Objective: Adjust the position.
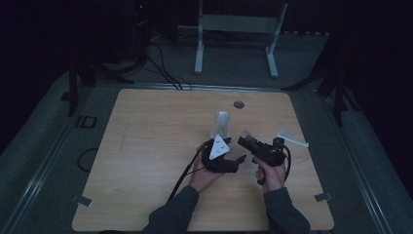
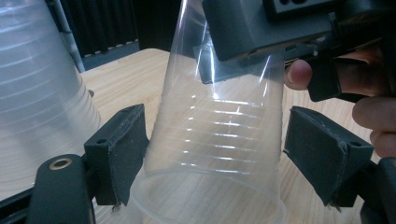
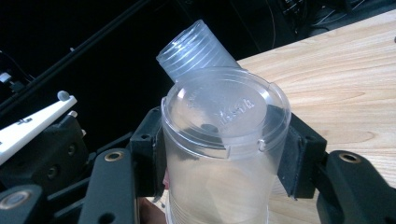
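Right gripper (image 3: 219, 163) fingers (image 3: 294, 158) pinching a clear plastic cup (image 3: 224, 140) around its body, base facing that camera. Left gripper (image 2: 215, 154) fingers (image 2: 119, 149) spread either side of the same cup (image 2: 219, 135); the left pad sits at the wall, the right pad stands clear, so no clamp there. All of this is held above the counter (image 1: 146, 146), right of centre toward the near edge. A second cup (image 1: 222, 123) stands upside down just behind, toward the far edge.

Risks:
- Thin wall, right-hand squeeze could buckle or crack it.
- Cup looks like it's nested with another, hard to tell through clear plastic; a pull may drag both.
- A sideways swing of the left gripper could topple the standing cup.
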The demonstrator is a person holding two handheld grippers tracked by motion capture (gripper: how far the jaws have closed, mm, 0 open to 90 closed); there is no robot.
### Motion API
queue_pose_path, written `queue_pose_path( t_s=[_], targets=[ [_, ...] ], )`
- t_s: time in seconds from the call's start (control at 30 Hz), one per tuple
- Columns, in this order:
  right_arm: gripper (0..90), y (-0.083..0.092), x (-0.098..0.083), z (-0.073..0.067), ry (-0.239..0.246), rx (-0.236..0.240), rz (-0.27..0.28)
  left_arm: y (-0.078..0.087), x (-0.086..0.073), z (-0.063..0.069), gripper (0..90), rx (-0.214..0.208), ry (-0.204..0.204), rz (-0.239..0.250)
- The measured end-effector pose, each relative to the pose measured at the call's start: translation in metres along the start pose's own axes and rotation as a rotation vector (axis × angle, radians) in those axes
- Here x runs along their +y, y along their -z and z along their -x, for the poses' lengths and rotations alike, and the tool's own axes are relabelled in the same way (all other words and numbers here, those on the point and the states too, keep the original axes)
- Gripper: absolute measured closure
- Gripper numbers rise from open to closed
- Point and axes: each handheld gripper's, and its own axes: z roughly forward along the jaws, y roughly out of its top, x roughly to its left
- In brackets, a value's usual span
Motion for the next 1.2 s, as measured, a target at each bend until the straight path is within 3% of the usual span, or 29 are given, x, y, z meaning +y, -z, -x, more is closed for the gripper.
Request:
queue_pose_path(
  t_s=[0.43,0.57,0.77,1.2],
  targets=[
    [43.6,-0.0004,-0.0011,0.0019,-0.04,0.043,0.007,-0.002,-0.0019,0.0017,18.2,-0.005,-0.003,0.006],
    [43.6,-0.001,-0.0014,0.0001,-0.028,0.061,0.002,-0.0029,-0.0026,0.0015,18.4,-0.002,0.0,0.002],
    [43.6,-0.0003,-0.0003,0.0002,-0.033,0.063,0.005,-0.0019,-0.0027,0.0012,26.1,0.007,0.003,0.001],
    [34.7,0.0015,0.0009,0.0005,-0.018,0.051,-0.013,-0.0011,-0.0015,0.0033,29.6,-0.021,-0.011,-0.013]
  ],
)
